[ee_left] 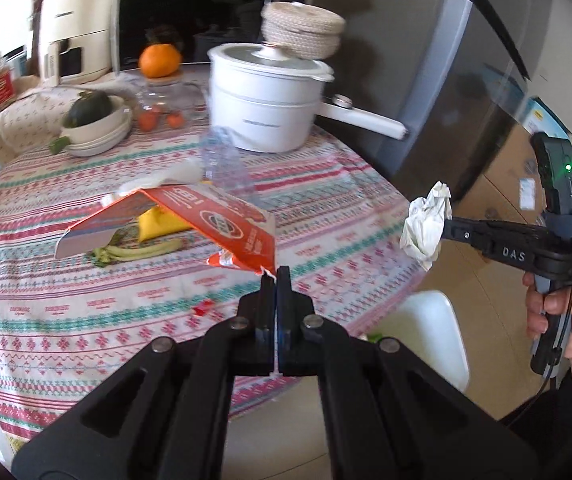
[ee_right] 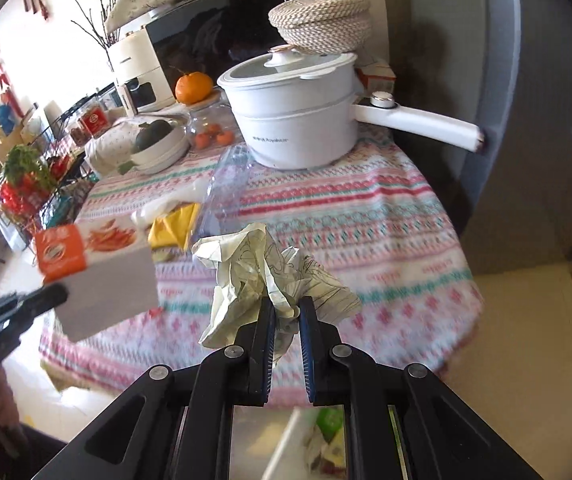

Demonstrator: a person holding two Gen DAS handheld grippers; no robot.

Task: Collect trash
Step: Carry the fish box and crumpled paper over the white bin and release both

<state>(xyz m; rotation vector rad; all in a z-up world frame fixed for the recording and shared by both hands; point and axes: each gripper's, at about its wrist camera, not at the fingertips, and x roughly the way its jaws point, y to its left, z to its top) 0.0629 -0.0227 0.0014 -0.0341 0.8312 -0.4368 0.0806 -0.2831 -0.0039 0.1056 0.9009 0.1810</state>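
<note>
My left gripper point(ee_left: 274, 276) is shut on the corner of a flattened orange carton point(ee_left: 190, 216) and holds it above the patterned tablecloth point(ee_left: 86, 304). The carton also shows in the right wrist view point(ee_right: 94, 276), with the left gripper point(ee_right: 52, 296) at its edge. My right gripper point(ee_right: 286, 308) is shut on a crumpled white paper ball point(ee_right: 262, 276) and holds it over the table's near edge. The paper ball point(ee_left: 425, 224) and right gripper point(ee_left: 445, 228) show at the right of the left wrist view. A yellow wrapper point(ee_left: 158, 224), a banana peel point(ee_left: 138, 252) and a clear plastic bag point(ee_left: 226, 160) lie on the table.
A white pot point(ee_left: 270, 100) with a long handle stands at the back. A bowl with a green squash point(ee_left: 94, 124), a jar topped by an orange point(ee_left: 160, 60) and a woven basket point(ee_left: 301, 30) stand nearby. A white chair point(ee_left: 433, 332) is below the table edge. A bin with trash point(ee_right: 325, 436) lies under my right gripper.
</note>
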